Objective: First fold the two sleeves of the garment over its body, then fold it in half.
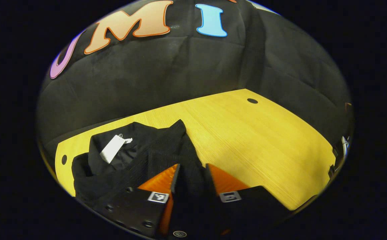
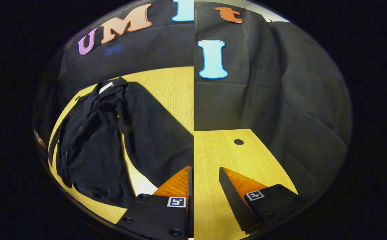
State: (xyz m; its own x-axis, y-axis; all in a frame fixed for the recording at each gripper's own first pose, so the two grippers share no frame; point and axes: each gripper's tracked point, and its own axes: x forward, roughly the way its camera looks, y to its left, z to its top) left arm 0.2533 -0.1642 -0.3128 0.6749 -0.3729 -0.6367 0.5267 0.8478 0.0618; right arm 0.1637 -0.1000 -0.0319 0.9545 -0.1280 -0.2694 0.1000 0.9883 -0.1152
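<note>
A black garment point(image 1: 126, 160) with a white tag point(image 1: 112, 148) lies bunched on the yellow wooden table point(image 1: 253, 133). A strip of it, probably a sleeve, runs back between the fingers of my left gripper point(image 1: 192, 168), which is shut on it. In the right gripper view the garment point(image 2: 90, 143) is spread on the table's left part, with one long black piece point(image 2: 153, 133) reaching toward my right gripper point(image 2: 204, 170). That gripper is open over the bare table point(image 2: 213, 153), and nothing is between its fingers. The two halves of this view do not line up at the middle.
Black cloth walls stand close behind the table on the far and right sides. Round cable holes sit in the tabletop at the far corner point(image 1: 252, 100), point(image 2: 238, 142) and beside the garment point(image 1: 64, 159). Bare tabletop stretches to the right of the garment.
</note>
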